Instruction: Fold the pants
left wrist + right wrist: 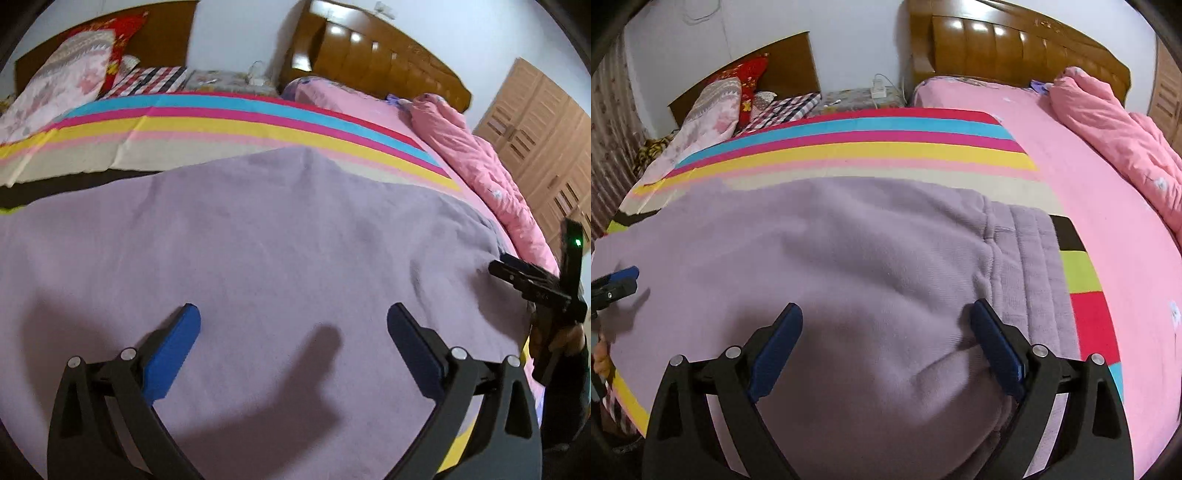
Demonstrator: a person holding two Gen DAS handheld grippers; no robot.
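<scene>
Left gripper hangs over the leg end of the pants, fingers spread wide, nothing between them. Pants lie flat across the striped blanket on the bed, likely spread out to give clean fold lines. Fabric is lilac fleece, soft, matte, shallow wrinkles. Right gripper sits over the waist end, fingers likewise wide apart and empty; ribbed, stitched waistband just beside it. Pink quilt is bunched far right, clear of the work.
</scene>
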